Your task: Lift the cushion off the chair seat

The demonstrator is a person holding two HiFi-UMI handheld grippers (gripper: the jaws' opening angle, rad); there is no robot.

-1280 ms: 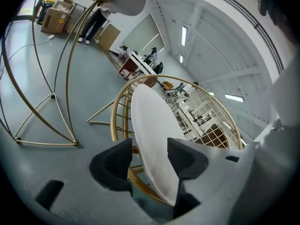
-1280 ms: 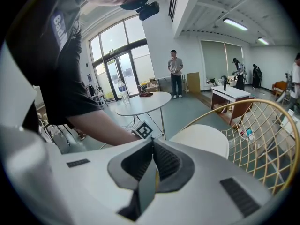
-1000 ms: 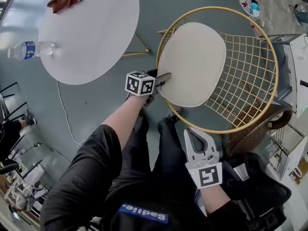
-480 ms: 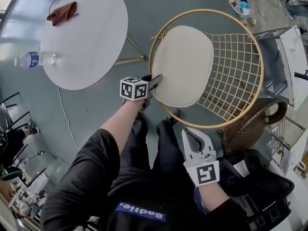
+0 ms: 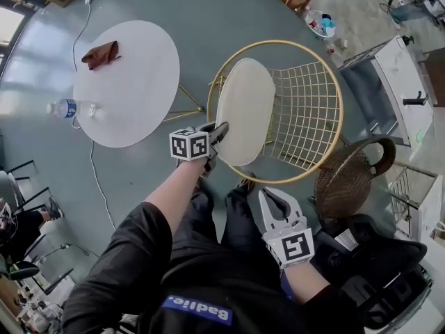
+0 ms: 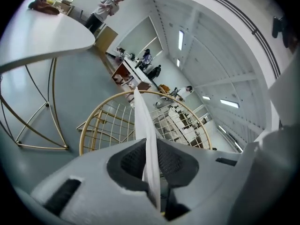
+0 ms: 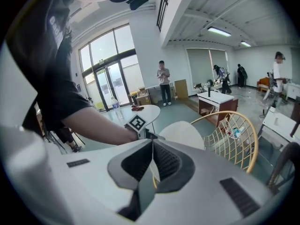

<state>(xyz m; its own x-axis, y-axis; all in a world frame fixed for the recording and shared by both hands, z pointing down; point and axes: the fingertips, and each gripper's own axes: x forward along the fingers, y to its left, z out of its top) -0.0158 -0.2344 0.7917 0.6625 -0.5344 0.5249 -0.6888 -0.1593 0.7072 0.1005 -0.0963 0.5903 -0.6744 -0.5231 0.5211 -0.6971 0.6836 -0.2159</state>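
Note:
A cream oval cushion (image 5: 243, 110) stands tilted up on its edge inside the gold wire chair (image 5: 327, 82), its near edge raised off the seat. My left gripper (image 5: 221, 131) has that near edge between its jaws, which are closing, and the pads press on it. In the left gripper view the cushion (image 6: 143, 121) runs as a thin white sheet from between the jaws of the left gripper (image 6: 152, 172). My right gripper (image 5: 277, 197) hangs shut and empty by the person's legs, short of the chair. The right gripper (image 7: 151, 146) looks toward the cushion (image 7: 185, 132).
A round white table (image 5: 125, 82) stands left of the chair with a water bottle (image 5: 66, 108) and a brown cloth (image 5: 99, 53). A dark wicker basket (image 5: 348, 183) and a white desk (image 5: 389, 82) stand at the right. People stand far off.
The left gripper has closed on the cushion's near edge and risen. The cushion has tipped from flat on the seat to steeply tilted. The right gripper rose a little.

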